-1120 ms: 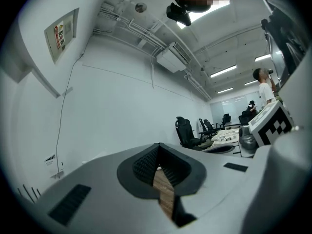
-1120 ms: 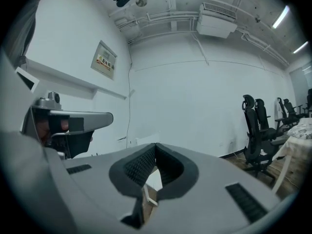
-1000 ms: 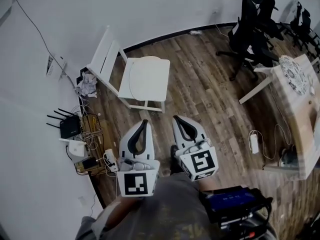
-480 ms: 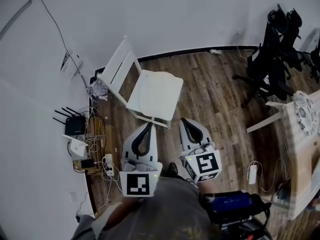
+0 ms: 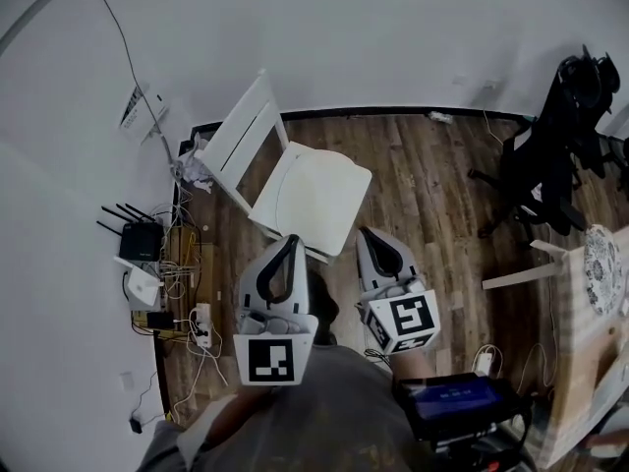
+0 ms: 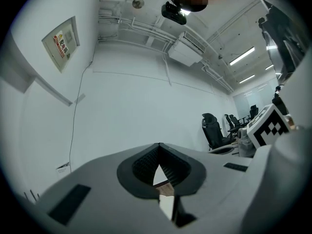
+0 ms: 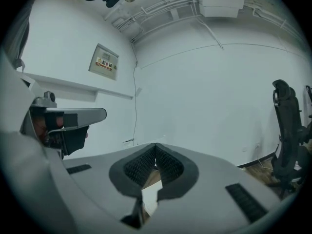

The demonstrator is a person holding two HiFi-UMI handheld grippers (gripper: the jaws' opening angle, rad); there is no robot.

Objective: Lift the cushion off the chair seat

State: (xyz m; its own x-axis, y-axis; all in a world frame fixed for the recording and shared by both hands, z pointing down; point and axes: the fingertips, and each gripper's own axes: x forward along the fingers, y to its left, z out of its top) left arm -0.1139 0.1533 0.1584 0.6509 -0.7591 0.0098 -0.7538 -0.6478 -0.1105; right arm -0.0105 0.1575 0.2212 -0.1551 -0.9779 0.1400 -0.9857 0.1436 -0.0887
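Observation:
A white chair (image 5: 246, 146) stands on the wood floor near the wall, and a round white cushion (image 5: 313, 197) lies on its seat. My left gripper (image 5: 291, 238) hangs just short of the seat's near edge, its jaws shut with nothing between them. Beside it on the right, my right gripper (image 5: 366, 233) also has its tips together and is empty. In the left gripper view the tips of the left gripper (image 6: 159, 144) meet, and a sliver of the white seat (image 6: 166, 207) shows through the gap below. The right gripper (image 7: 155, 145) looks the same in its own view.
A router and a tangle of cables and power strips (image 5: 162, 278) lie on the floor by the left wall. Crumpled paper (image 5: 196, 170) sits beside the chair. Black office chairs (image 5: 560, 150) stand at the right, next to a wooden table (image 5: 595, 313). A dark device (image 5: 454, 401) hangs at the person's waist.
Both grippers have come closer to the chair, which now lies right before their tips. The view has swung so the office chairs and table sit further right.

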